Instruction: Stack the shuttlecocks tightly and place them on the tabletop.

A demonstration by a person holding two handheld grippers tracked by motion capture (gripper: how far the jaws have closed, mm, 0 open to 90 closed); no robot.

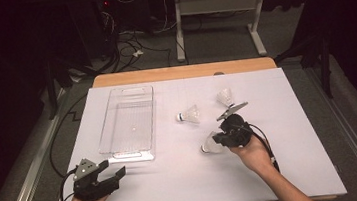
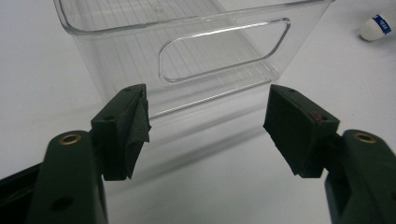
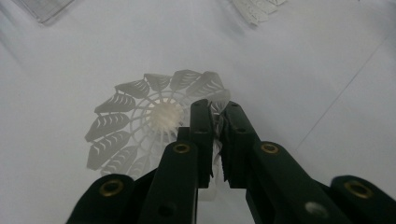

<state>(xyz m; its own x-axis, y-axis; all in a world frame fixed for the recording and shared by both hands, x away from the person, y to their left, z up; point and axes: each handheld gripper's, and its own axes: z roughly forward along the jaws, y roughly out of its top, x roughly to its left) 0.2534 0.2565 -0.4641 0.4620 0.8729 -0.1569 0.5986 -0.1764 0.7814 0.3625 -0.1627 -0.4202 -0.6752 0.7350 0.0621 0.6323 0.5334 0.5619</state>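
Right tongs (image 3: 217, 140) pinch the thin skirt rim of a white shuttlecock (image 3: 140, 121): feather-light, springy, easily crushed. Left tongs (image 2: 208, 121) gape empty before the clear bin (image 2: 187, 51).

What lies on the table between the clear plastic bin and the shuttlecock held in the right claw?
In the high view, nothing: bare white tabletop separates the clear plastic bin from the shuttlecock pinched by the right claw.

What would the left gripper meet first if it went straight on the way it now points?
Probably the clear plastic bin: the left gripper stands open, its fingers aimed at the bin's near end wall with the handle cutout. Bare white table lies between; how far is unclear.
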